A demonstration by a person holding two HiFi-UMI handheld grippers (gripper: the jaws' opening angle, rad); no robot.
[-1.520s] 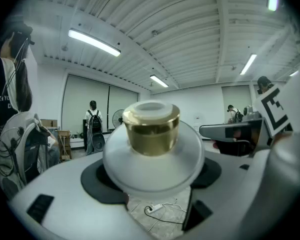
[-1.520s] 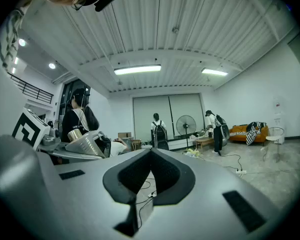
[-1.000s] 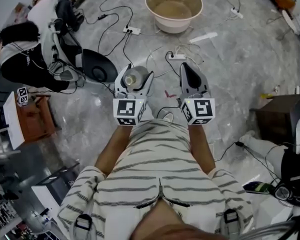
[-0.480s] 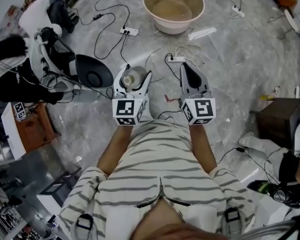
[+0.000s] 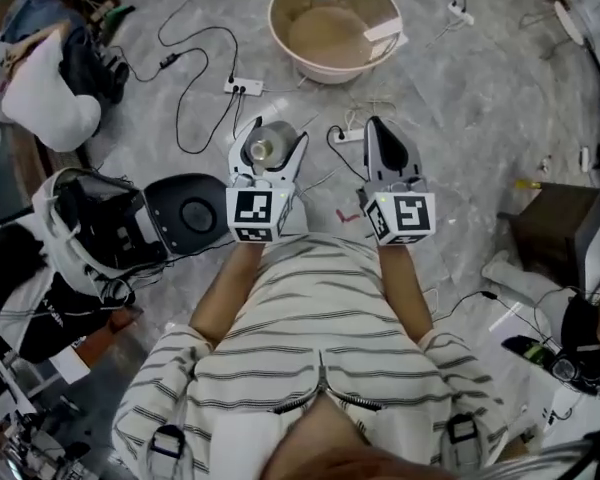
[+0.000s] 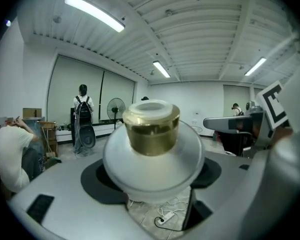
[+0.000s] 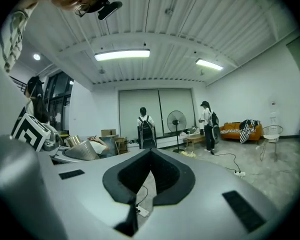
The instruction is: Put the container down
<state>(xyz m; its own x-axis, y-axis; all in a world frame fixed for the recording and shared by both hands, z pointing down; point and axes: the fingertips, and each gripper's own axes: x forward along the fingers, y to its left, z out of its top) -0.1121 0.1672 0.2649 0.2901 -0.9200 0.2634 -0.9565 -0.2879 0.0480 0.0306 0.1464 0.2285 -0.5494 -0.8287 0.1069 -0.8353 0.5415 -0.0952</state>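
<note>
Shows a frosted, gold-collared jar (image 6: 151, 149) clamped well above the marble floor (image 5: 480, 118) between the wide-spread jaws of the left hand-held gripper (image 5: 268, 136). Could slip off its rounded sides and shatter among cables (image 5: 195, 68) below. Leaves the right hand-held gripper (image 7: 150, 159) closed, empty, alongside.

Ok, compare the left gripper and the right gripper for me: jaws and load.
The grey left gripper has its jaws spread wide; the grey right gripper has its jaws meeting at the tips. The left gripper clamps a frosted white round container with a gold collar; the right gripper holds nothing. Both carry a marker cube and point forward side by side.
</note>
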